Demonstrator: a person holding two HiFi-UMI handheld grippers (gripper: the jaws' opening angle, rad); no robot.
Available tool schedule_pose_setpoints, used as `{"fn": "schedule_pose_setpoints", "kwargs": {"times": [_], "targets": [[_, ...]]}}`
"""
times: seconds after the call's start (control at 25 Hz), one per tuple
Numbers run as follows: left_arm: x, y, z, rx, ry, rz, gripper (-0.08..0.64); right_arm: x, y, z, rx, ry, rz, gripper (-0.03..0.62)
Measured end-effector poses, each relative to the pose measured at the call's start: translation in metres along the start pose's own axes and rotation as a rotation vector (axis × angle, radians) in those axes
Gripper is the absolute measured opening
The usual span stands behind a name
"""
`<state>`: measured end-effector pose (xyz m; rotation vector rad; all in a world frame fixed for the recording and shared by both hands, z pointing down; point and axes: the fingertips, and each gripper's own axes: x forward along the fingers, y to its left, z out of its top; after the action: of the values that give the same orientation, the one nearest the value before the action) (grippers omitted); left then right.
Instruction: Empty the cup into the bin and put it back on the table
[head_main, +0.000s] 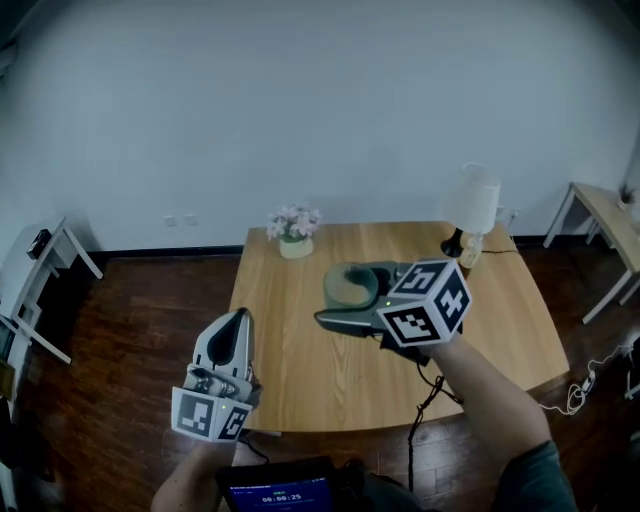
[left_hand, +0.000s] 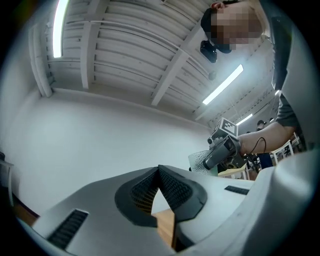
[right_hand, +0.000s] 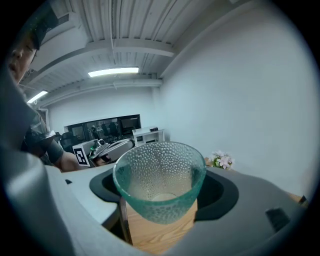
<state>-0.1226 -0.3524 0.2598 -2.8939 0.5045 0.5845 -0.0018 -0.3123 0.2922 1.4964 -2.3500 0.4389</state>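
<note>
The right gripper is clenched on the cup, a bumpy greenish glass. In the right gripper view the cup sits squarely between the two dark pads, one pressing on each side of its wall. Its wide rim tips back toward the gripper's body, so the camera looks down into it, and its narrower base points out past the fingertips. A pale patch shows at the bottom of the glass; whether that is contents or just the base cannot be told.

Under the cup and the jaws lies the wooden table, with the gripper reaching in over its middle. Beyond the fingertips, near the table's far edge, stand a small pot of flowers and a white lamp.

The left gripper hangs beside the table's near left edge, well apart from the cup. Its jaws are pressed together with nothing between them. From there the cup shows off to the right, in the other gripper's hold.
</note>
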Motion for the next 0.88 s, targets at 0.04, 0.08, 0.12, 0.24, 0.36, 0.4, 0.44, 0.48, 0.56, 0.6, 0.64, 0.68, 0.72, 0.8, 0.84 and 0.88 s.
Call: {"fn": "schedule_pose_setpoints", "kwargs": {"times": [0.04, 0.08, 0.12, 0.24, 0.36, 0.4, 0.44, 0.48, 0.56, 0.6, 0.64, 0.68, 0.72, 0.8, 0.84, 0.88], "targets": [[0.007, -0.011, -0.005, -0.008, 0.005, -0.012, -0.011, -0.009, -0.006, -0.007, 0.009, 0.001, -0.010, 0.403], [0.014, -0.021, -0.009, -0.016, 0.009, -0.025, -0.011, -0.018, -0.011, -0.013, 0.017, 0.000, -0.019, 0.403], [0.021, -0.031, -0.012, -0.022, 0.011, -0.037, -0.011, -0.027, -0.017, -0.019, 0.027, -0.002, -0.028, 0.403], [0.040, -0.058, -0.022, -0.042, 0.018, -0.065, -0.011, -0.051, -0.032, -0.034, 0.058, -0.017, -0.048, 0.403], [0.052, -0.084, -0.031, -0.066, 0.030, -0.099, -0.011, -0.072, -0.041, -0.050, 0.086, -0.025, -0.070, 0.403], [0.057, -0.093, -0.033, -0.071, 0.033, -0.116, -0.011, -0.080, -0.043, -0.055, 0.095, -0.028, -0.082, 0.403], [0.062, -0.101, -0.035, -0.078, 0.035, -0.134, -0.011, -0.088, -0.046, -0.060, 0.104, -0.032, -0.096, 0.403], [0.068, -0.110, -0.037, -0.086, 0.035, -0.153, -0.011, -0.096, -0.049, -0.064, 0.113, -0.036, -0.113, 0.403], [0.081, -0.126, -0.039, -0.105, 0.033, -0.193, -0.011, -0.114, -0.057, -0.071, 0.138, -0.050, -0.154, 0.403], [0.088, -0.134, -0.041, -0.115, 0.033, -0.214, -0.011, -0.123, -0.061, -0.074, 0.152, -0.059, -0.175, 0.403], [0.094, -0.141, -0.042, -0.128, 0.032, -0.237, -0.011, -0.132, -0.064, -0.077, 0.165, -0.067, -0.198, 0.403], [0.100, -0.148, -0.043, -0.143, 0.029, -0.260, -0.011, -0.140, -0.067, -0.080, 0.176, -0.074, -0.223, 0.403], [0.106, -0.154, -0.045, -0.158, 0.025, -0.284, -0.011, -0.149, -0.070, -0.082, 0.184, -0.080, -0.252, 0.403], [0.117, -0.165, -0.050, -0.183, 0.022, -0.329, -0.011, -0.166, -0.075, -0.087, 0.202, -0.098, -0.313, 0.403], [0.123, -0.169, -0.052, -0.195, 0.023, -0.350, -0.011, -0.175, -0.078, -0.090, 0.216, -0.107, -0.341, 0.403], [0.129, -0.175, -0.055, -0.209, 0.023, -0.372, -0.011, -0.183, -0.080, -0.094, 0.231, -0.114, -0.368, 0.403]]}}
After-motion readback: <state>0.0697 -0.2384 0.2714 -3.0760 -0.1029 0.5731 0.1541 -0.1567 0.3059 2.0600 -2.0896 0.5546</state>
